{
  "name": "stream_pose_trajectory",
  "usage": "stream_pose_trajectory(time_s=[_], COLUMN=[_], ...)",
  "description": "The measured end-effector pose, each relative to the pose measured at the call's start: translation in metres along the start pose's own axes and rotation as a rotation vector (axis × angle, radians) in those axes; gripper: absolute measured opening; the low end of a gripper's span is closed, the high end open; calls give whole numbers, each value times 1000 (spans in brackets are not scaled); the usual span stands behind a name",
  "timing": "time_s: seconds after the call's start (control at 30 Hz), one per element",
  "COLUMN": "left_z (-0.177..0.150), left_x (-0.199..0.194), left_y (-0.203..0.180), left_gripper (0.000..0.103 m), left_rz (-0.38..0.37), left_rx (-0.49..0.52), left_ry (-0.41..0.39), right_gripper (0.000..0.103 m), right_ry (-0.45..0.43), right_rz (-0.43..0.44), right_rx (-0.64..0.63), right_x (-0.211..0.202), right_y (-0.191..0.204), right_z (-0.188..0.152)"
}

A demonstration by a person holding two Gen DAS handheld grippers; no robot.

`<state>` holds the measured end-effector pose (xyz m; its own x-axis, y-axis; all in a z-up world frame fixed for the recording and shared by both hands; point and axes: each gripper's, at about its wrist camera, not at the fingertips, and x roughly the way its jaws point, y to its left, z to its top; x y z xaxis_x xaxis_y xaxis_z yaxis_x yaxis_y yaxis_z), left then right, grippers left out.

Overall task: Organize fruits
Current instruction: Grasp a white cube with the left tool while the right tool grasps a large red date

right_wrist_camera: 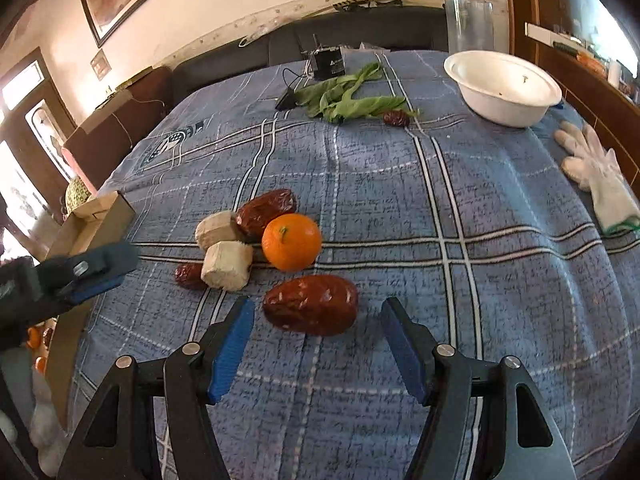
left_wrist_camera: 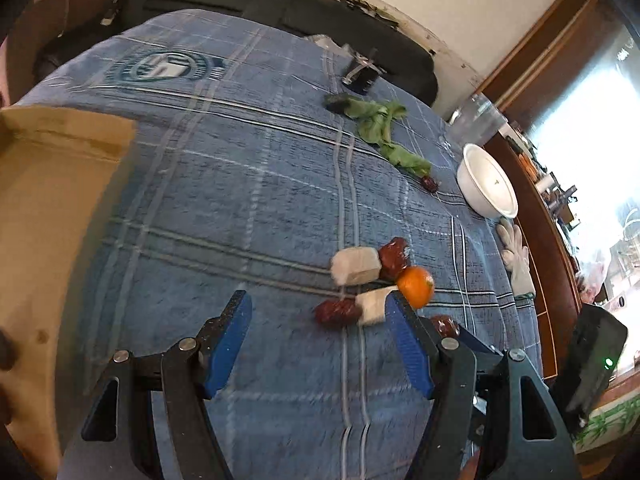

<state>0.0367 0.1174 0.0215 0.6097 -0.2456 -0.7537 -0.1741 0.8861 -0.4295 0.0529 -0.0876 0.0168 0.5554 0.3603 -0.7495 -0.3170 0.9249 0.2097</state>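
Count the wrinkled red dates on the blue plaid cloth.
4: one before the right gripper, one behind the orange, one left of the beige blocks, one by the greens. Others may be hidden.

An orange [right_wrist_camera: 291, 242] sits upright on the blue checked cloth, stem mark facing up. Touching its left side are a wrinkled red date [right_wrist_camera: 265, 212] and two pale beige chunks [right_wrist_camera: 226, 265], one just behind the other. A smaller date [right_wrist_camera: 189, 276] lies against the nearer chunk. The biggest date [right_wrist_camera: 311, 310] lies on its side just in front of the orange. One more date [right_wrist_camera: 396, 118] lies far back.
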Motion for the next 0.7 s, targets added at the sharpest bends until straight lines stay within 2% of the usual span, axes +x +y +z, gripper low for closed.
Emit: stream_pose_trajectory(time_s=[0.03, 0.17, 0.23, 0.57, 0.7], left_z=[0, -3, -7, -13, -22], left_x=[6, 19, 23, 33, 33], left_y=[-5, -22, -30, -45, -57], left_gripper=[68, 65, 53, 55, 55], left_rz=[-3, -6, -1, -14, 22], left_rx=[17, 107, 165, 319, 412], left_ry=[2, -2, -8, -8, -25], right_gripper=[55, 53, 53, 53, 53], right_ry=[-3, -4, -4, 15, 13], right_rz=[3, -9, -30, -72, -131], right_rx=[2, -7, -15, -1, -22], right_x=[-1, -5, -9, -15, -18], right_y=[-1, -3, -4, -13, -16], right_z=[0, -3, -4, -8, -10])
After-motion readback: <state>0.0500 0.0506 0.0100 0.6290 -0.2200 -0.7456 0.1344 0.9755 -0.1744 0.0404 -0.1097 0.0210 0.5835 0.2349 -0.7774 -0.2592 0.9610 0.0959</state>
